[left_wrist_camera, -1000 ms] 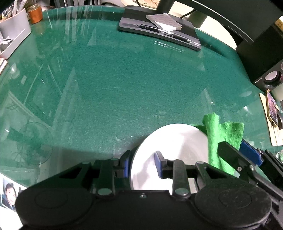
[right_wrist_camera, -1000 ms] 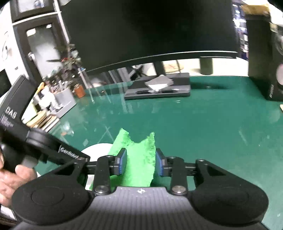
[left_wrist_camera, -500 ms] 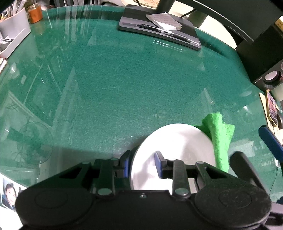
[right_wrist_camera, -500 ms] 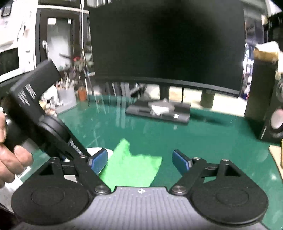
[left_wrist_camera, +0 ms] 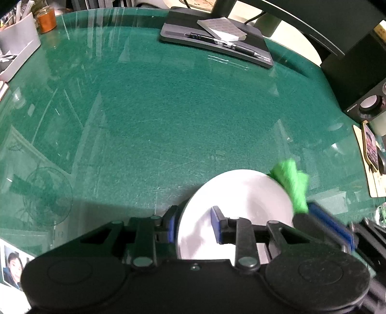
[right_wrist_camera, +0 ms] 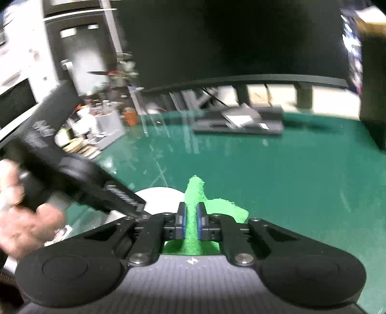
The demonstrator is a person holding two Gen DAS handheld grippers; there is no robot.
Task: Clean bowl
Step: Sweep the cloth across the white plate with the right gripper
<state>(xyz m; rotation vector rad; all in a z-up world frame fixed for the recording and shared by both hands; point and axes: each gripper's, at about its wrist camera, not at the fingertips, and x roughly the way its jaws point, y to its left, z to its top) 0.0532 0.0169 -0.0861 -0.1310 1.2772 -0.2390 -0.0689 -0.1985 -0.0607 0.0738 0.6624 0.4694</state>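
Green cloth (right_wrist_camera: 193, 231) is bunching between my right gripper (right_wrist_camera: 190, 221) as it pinches it, while my left gripper (left_wrist_camera: 193, 223) is clamping the white bowl (left_wrist_camera: 241, 190) by its rim on the green tabletop (left_wrist_camera: 168, 108). I judge wiping is starting; next I'm needing to press cloth inside the bowl.

A green counter (left_wrist_camera: 168, 108) is carrying a dark tray (left_wrist_camera: 217, 42) holding a pen (left_wrist_camera: 217, 42) and notepad (left_wrist_camera: 222, 29); an orange jar (left_wrist_camera: 47, 19) is sitting far left, a speaker (left_wrist_camera: 361, 84) right.

I'm at an office desk: glass-topped green desk (left_wrist_camera: 168, 108), monitor (right_wrist_camera: 229, 36) on stand, speaker (left_wrist_camera: 361, 96), pen organizer (left_wrist_camera: 17, 43).
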